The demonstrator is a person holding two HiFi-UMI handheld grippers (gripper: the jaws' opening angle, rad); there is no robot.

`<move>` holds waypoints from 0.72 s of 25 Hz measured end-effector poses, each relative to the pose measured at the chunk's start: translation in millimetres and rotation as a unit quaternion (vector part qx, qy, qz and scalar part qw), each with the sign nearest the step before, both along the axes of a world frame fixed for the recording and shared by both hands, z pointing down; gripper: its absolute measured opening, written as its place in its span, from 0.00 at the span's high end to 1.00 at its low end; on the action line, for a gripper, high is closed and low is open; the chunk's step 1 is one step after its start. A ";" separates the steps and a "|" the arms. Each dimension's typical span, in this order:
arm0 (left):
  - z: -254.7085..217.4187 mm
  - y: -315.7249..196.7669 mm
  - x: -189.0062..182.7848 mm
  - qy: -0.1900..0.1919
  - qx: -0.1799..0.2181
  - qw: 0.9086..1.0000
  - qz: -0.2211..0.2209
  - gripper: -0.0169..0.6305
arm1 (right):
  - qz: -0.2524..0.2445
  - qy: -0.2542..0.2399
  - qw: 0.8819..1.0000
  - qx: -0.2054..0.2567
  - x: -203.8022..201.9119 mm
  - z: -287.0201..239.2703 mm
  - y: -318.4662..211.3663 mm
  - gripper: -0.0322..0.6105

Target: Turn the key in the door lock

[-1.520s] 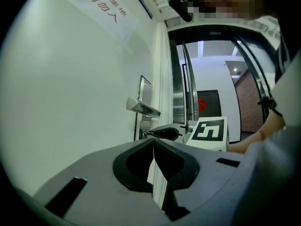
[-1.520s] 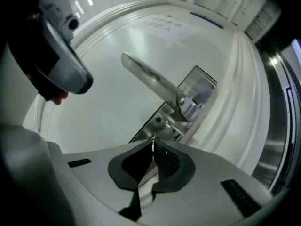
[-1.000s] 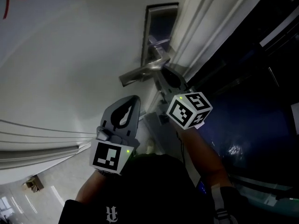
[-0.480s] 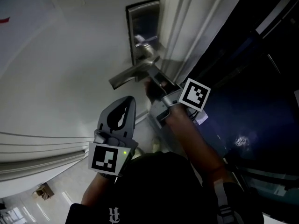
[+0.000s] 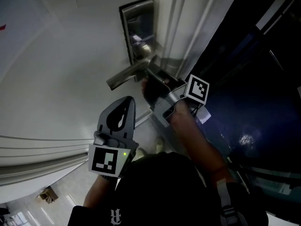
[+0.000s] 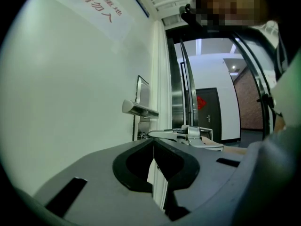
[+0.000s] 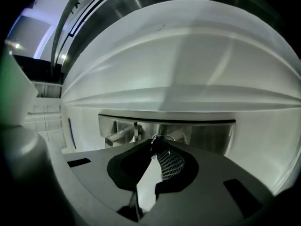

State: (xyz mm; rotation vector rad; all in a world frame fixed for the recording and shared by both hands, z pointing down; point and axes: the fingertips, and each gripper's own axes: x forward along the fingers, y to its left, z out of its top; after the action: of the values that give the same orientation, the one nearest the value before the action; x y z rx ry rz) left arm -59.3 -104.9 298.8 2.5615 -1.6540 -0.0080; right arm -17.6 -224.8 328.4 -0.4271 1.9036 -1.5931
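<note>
Since a second ago the right tongs [image 5: 147, 82] have risen from below the lever handle [image 5: 126, 76] to the lock plate [image 5: 137, 27], forearm stretched toward the door [image 5: 56, 69]. They pinch the key [image 7: 152, 145] at that plate, while the left tongs [image 6: 154, 139], pressed together on nothing, hover back from the door. A sign [image 6: 96, 8] carries red characters, 非请勿入.

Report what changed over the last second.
The right gripper rolled over, its marker cube swinging up, and pushed in under the door handle, jaws shut on the key ring. The left gripper stayed low, shut and empty.
</note>
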 end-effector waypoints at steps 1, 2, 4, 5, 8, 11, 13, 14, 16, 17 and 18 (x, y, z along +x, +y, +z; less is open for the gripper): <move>0.1 0.1 0.0 0.000 0.000 1.000 0.000 0.96 | -0.002 -0.004 1.000 0.002 -0.1 -0.5 0.0 0.91; 0.1 0.2 -0.1 0.000 0.001 1.000 -0.001 0.96 | -0.003 -0.006 1.000 0.006 -0.3 -1.3 0.4 0.91; 0.2 0.3 -0.3 0.001 0.001 1.000 -0.002 0.96 | -0.007 -0.001 1.000 0.021 -0.2 -2.6 2.1 0.91; 0.5 0.2 -0.5 0.001 0.001 1.000 -0.003 0.96 | -0.008 0.005 1.000 0.029 0.3 -2.8 3.3 0.91; 1.2 -0.7 -1.2 0.003 0.001 1.000 -0.004 0.96 | -0.011 0.013 0.999 0.041 3.4 -2.0 5.7 0.91; 1.2 -0.9 -0.4 0.004 0.003 1.000 -0.003 0.96 | -0.009 0.016 0.999 0.042 8.2 -0.5 6.9 0.91; 1.1 -0.8 0.5 0.005 0.004 1.000 -0.003 0.96 | -0.004 0.026 0.999 0.046 13.4 0.9 7.7 0.91; 1.2 -0.8 0.8 0.006 0.004 1.000 -0.002 0.96 | 0.000 0.037 0.998 0.052 16.5 1.0 8.4 0.91; 1.8 -0.9 1.4 0.008 0.003 1.000 -0.002 0.96 | 0.012 0.074 0.994 0.079 23.2 -1.5 9.7 0.91; 2.0 -1.1 1.7 0.009 0.003 1.000 -0.002 0.96 | 0.020 0.100 0.990 0.100 26.7 -4.3 9.9 0.91; 2.2 -1.3 2.1 0.009 0.004 1.000 -0.001 0.96 | 0.028 0.128 0.984 0.124 29.9 -8.0 10.0 0.91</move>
State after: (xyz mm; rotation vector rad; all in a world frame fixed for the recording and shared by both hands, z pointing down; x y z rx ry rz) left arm -57.2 -106.1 301.0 2.5571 -1.6533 -0.0370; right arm 12.3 -214.7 320.3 -0.5939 2.2284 -1.2913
